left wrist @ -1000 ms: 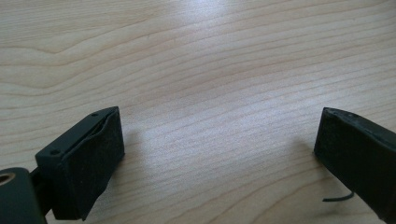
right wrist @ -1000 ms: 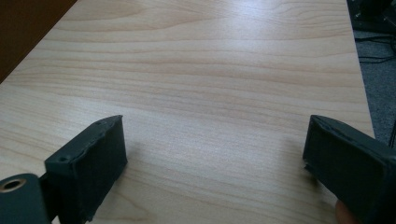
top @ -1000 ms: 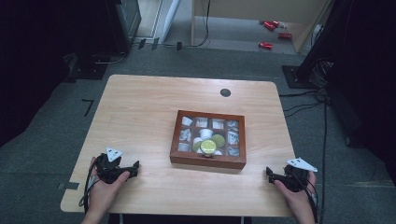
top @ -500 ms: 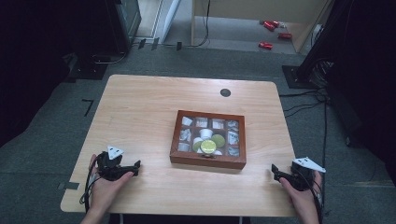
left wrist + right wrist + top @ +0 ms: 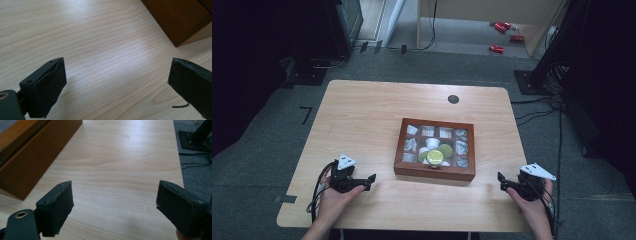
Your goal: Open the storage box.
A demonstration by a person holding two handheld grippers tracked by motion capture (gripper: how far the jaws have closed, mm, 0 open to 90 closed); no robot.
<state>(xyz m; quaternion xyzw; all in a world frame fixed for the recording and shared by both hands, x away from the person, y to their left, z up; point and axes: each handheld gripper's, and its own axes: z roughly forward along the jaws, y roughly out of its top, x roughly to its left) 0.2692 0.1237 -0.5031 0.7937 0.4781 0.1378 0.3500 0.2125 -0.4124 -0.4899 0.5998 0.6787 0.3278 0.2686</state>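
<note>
While both grippers flank it, the wooden box [image 5: 434,171] lies crosswise.

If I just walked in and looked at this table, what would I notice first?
Probably the brown wooden box in the middle of the table, with little white packets and round green capsules in its compartments. Next, the two black grippers at the near edge: the left gripper left of the box and the right gripper right of it, both with jaws open and nothing between them.
</note>
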